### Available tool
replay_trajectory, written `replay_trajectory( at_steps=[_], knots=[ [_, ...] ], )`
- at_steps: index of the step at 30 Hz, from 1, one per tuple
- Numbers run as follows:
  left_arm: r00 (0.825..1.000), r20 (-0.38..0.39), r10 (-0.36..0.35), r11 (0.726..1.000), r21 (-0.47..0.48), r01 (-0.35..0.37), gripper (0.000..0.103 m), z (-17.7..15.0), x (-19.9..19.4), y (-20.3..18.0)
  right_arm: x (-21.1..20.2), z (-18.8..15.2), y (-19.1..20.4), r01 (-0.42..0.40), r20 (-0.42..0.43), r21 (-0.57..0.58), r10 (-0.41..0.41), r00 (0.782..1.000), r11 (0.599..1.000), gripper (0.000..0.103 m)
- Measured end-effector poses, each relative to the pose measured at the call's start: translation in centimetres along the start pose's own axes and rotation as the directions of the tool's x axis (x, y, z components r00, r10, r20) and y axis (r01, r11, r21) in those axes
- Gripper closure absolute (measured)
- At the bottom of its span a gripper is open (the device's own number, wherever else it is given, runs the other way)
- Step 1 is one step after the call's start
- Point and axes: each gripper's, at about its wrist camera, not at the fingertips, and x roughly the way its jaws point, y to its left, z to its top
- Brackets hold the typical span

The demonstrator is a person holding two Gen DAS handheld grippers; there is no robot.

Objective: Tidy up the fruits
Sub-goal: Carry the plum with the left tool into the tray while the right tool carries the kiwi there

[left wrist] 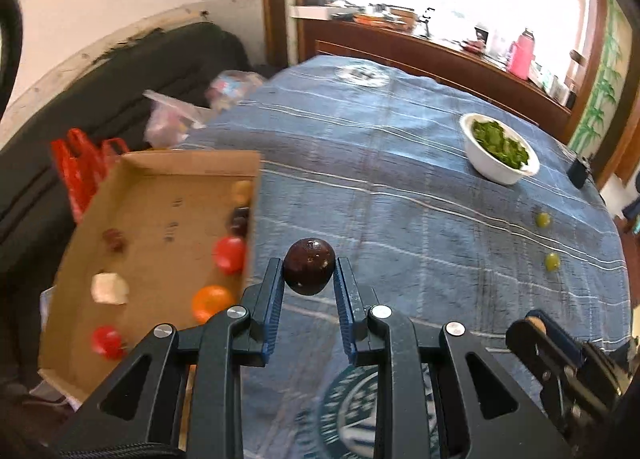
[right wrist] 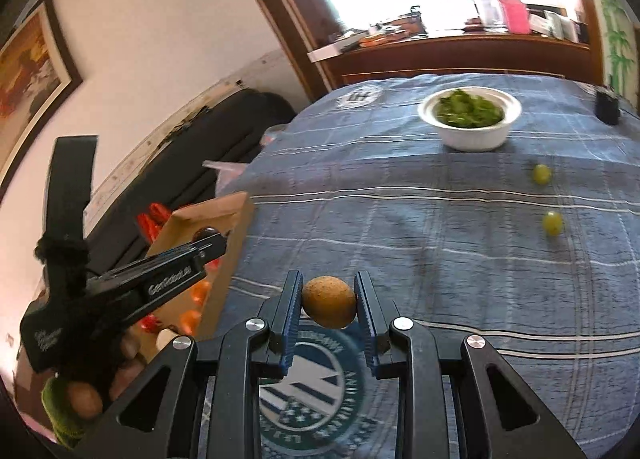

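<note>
1. Left claw (left wrist: 308, 273), bottom centre of the left wrist view, is clamped on a dark purple round fruit (left wrist: 308, 266); both blue pads press its sides, and it hangs just right of the cardboard box's right wall.
2. Right claw (right wrist: 328, 301), bottom centre of the right wrist view, grips a brown egg-shaped fruit (right wrist: 329, 301) over the round green-and-white emblem (right wrist: 316, 391) printed on the cloth; its lettering is too blurred to read.
3. The cardboard box (left wrist: 160, 195) sits at the left of the frame, at the bench's left edge. Inside: red and orange fruits, dark ones along the right wall, and a pale chunk.
4. The bench under its blue plaid cloth (left wrist: 400, 187) lies wide open through the middle of the frame. Two green grapes (left wrist: 543, 219) sit well apart from the claws at right.
5. A white bowl of greens (left wrist: 498, 147) stands upper right, near the far edge; a small dark object sits by the right edge.
6. In the right wrist view the left claw's body crosses lower left; white lettering on its side looks like "GenRobot.AI", though blurred.
7. A dark sofa lies beyond the bench's left edge.
</note>
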Motion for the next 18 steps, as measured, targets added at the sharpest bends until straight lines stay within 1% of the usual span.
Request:
replay_trajectory(
  at_steps=[6,13,18],
  knots=[
    [0.998,0.005,0.059,0.997,-0.046,-0.059,0.080,-1.0,-0.9,3.9,1.3,0.3,3.4,-0.041,-0.016,-0.062,0.040,0.999,0.997,0.076],
    [0.992,0.021,0.123,0.990,-0.072,-0.121,0.080,-1.6,-1.4,7.1,2.4,0.5,6.4,-0.073,-0.030,-0.113,0.070,0.997,0.991,0.076],
    [0.990,0.014,0.140,0.986,-0.097,-0.138,0.080,-1.8,-1.3,8.7,3.2,0.7,7.9,-0.093,-0.044,-0.130,0.088,0.995,0.987,0.076]
  ],
)
